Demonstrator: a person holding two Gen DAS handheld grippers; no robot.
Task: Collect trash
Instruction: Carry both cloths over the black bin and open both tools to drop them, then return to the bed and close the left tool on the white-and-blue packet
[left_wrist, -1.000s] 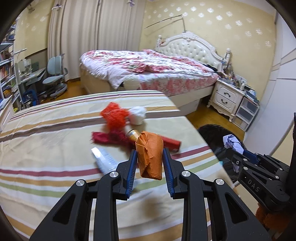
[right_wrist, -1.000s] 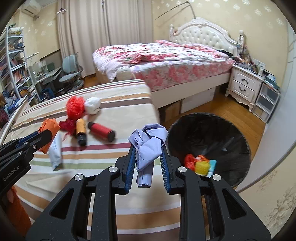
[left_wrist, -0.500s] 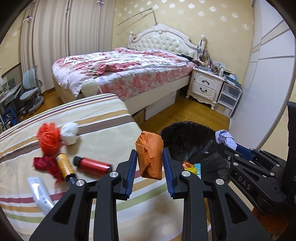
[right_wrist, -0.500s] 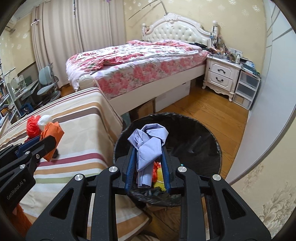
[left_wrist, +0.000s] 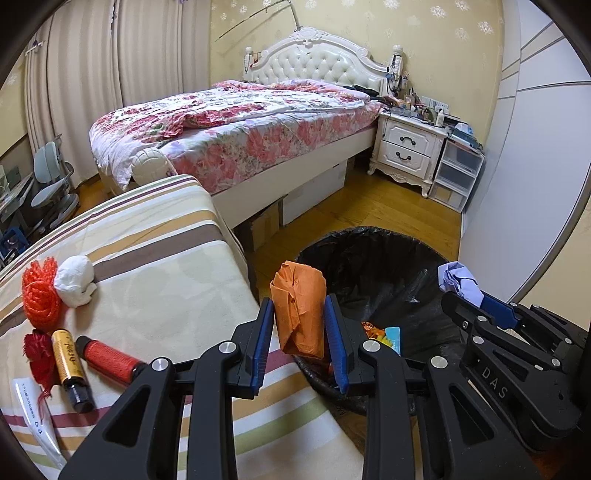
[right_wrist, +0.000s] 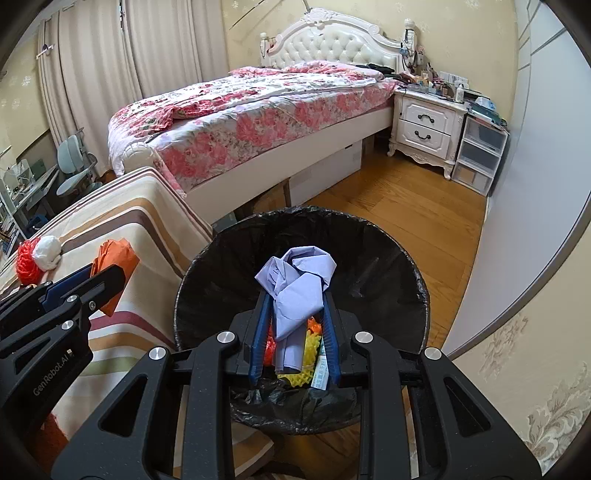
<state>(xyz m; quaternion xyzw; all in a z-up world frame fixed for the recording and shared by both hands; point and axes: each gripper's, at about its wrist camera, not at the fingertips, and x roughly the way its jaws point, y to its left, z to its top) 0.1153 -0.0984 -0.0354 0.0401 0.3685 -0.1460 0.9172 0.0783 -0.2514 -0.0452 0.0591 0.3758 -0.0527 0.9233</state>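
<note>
Orange wad in left jaws, lilac wad in right; red tube left-view only.

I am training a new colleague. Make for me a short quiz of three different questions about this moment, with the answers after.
1. True or false: the right gripper is shut on the lilac paper wad above the black-lined bin.
2. What does the left gripper hold? A) white paper ball B) orange paper wad C) red spool
3. Name two things lying on the striped cover.

Key
1. True.
2. B, the orange paper wad.
3. Any two: orange net ball, white paper ball, gold bottle, red spool, white tube.
</note>
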